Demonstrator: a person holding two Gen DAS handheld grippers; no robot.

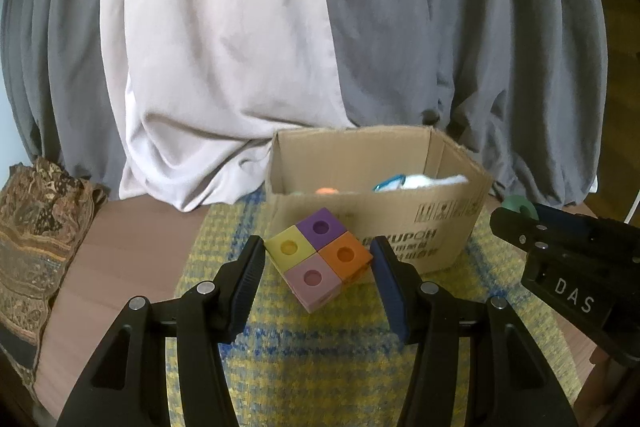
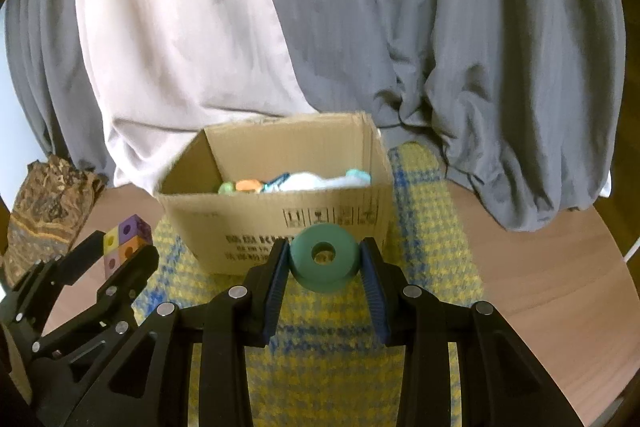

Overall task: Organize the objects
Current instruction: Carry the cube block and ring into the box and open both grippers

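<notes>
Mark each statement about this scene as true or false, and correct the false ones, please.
1. The right gripper holds a green ring. True.
2. The left gripper holds a single red ball. False: it holds a block of four cubes, yellow, purple, orange and pink.
3. The cardboard box is empty. False: several colourful items lie inside it.
4. The box stands on a yellow and blue checked cloth. True.
5. Both held things are already inside the box. False: both are in front of it, on the near side.
</notes>
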